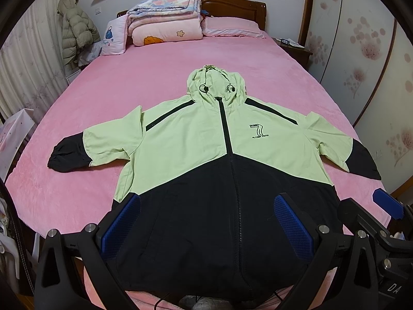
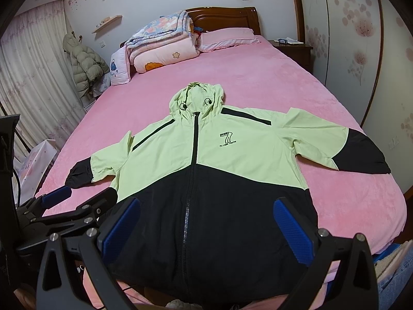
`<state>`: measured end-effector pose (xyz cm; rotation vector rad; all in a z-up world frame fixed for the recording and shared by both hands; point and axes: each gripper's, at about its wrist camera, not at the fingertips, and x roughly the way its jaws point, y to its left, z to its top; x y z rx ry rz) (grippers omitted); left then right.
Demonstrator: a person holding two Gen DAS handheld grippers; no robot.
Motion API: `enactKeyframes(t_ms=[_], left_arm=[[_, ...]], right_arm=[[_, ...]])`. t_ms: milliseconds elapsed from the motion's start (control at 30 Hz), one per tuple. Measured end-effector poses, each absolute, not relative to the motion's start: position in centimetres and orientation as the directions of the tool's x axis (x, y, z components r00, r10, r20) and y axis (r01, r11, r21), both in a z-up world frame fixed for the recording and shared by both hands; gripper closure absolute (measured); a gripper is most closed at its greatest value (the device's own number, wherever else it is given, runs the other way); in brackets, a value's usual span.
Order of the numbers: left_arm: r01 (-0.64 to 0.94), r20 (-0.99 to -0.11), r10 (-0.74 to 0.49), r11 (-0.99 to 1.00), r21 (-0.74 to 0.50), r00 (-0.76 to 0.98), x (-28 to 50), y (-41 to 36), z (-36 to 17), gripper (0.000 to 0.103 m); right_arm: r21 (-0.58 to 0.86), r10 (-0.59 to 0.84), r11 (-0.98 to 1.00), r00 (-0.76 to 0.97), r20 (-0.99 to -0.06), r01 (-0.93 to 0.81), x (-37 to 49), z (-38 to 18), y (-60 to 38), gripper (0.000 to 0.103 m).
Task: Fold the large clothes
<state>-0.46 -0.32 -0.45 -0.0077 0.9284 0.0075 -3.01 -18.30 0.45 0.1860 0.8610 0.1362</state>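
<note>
A light green and black hooded jacket [image 1: 196, 144] lies flat, front up and zipped, on the pink bed [image 1: 155, 72], sleeves spread to both sides and hood pointing to the headboard. It also shows in the right wrist view [image 2: 206, 160]. My left gripper [image 1: 206, 224] is open and empty, held above the jacket's black hem. My right gripper [image 2: 206, 224] is open and empty, also above the hem. The right gripper's blue pad [image 1: 388, 202] shows at the right edge of the left wrist view, and the left gripper [image 2: 77, 204] at the lower left of the right wrist view.
Folded quilts [image 1: 165, 18] and a pink pillow [image 1: 232, 27] lie at the headboard. A nightstand [image 1: 294, 47] stands at the far right beside a wardrobe [image 1: 361, 38]. A padded coat [image 1: 74, 25] hangs by the curtain on the left.
</note>
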Motion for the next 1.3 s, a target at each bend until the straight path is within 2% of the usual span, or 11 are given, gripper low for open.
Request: enactKeyframes(t_ms=[1300], left_arm=[[0.032,-0.794,-0.009,0.999,0.013,0.608,0.1,-1.6,0.0,0.001]], right_arm=[[0.196,0.161,0.98,0.647,-0.745,-0.019,-2.6,-0.9,-20.0,0.0]])
